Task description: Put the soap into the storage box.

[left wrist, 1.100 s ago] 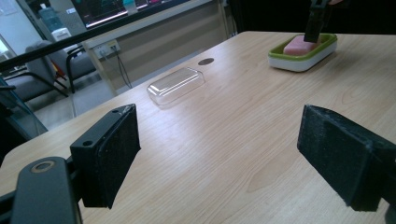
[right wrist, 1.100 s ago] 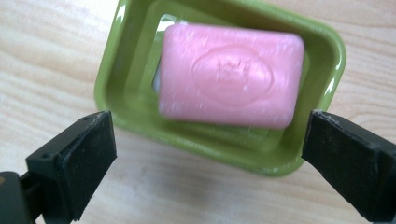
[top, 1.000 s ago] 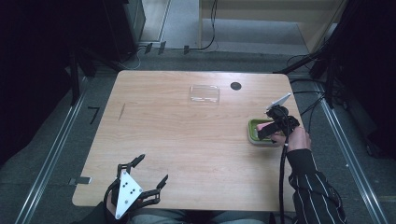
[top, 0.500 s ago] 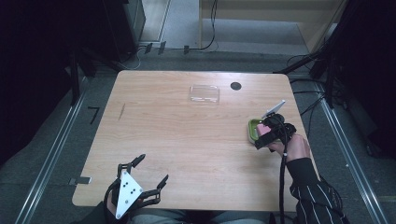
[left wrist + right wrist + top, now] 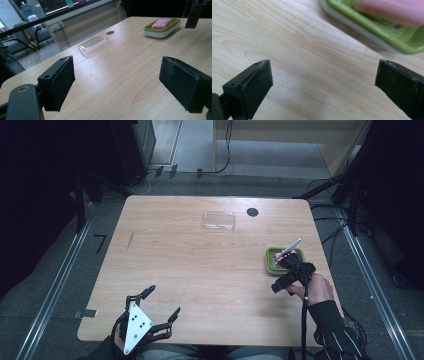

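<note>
Item 1: right gripper (image 5: 281,279). Jaws stand wide apart with nothing between them; they have just been opening. Its own view shows bare wood between the 2 black pads (image 5: 257,85), with the dish just beyond them. From above, it hangs over the table at the near edge of the dish, the hand (image 5: 316,290) behind it.

Item 2: pink soap bar (image 5: 162,23). Lies flat in the green soap dish (image 5: 160,31), free of both grippers. The dish sits near the table's right edge.

Item 3: clear plastic lid (image 5: 218,220). Lies on the far middle of the table (image 5: 200,270), well apart from the dish, beside a small dark round hole (image 5: 252,212).

Item 4: left gripper (image 5: 159,309). Jaws apart and empty, parked at the near left edge, well away from everything.

Handling note: the work in hand looks like the soap set into its dish, with the release just made. To finish it well, I would draw the right gripper straight back and up, pads kept wide, so neither pad clips the dish rim or nudges the bar. If the lid is to go on next, approach it from above, grip across its short sides, and keep it level.
</note>
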`<state>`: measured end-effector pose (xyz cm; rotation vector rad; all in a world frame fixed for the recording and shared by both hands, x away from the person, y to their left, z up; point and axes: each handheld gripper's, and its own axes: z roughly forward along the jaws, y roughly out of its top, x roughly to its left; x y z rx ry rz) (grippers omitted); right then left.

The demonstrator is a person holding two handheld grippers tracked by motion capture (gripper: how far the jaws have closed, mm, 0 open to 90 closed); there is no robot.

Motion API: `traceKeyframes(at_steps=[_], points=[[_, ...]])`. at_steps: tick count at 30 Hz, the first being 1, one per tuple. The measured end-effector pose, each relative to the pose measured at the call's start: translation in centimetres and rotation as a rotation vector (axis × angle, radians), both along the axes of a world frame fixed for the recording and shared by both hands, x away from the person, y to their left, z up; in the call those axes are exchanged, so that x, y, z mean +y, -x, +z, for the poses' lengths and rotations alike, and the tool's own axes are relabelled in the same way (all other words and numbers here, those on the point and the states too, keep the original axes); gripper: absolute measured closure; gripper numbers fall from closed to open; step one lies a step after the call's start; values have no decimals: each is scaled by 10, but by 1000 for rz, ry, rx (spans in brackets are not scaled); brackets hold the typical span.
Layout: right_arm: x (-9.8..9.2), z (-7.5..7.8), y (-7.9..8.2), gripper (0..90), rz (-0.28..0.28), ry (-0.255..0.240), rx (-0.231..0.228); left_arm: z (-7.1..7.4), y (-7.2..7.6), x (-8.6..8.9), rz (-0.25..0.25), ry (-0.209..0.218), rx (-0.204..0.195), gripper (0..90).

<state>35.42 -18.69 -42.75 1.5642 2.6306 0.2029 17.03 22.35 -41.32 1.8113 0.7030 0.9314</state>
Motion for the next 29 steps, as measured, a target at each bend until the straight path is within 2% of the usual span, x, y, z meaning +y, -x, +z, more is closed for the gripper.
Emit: traceKeyframes(at_steps=[6,18,29], points=[[-1,-10,12,17,13,19,48,0,0,0,1,-1,0,136],[-7,-27,32,17,33,43,109,0,0,0,0,-2,0,136],[-9,-34,39,17,34,43,128,0,-1,-1,1,-4,-1,136]])
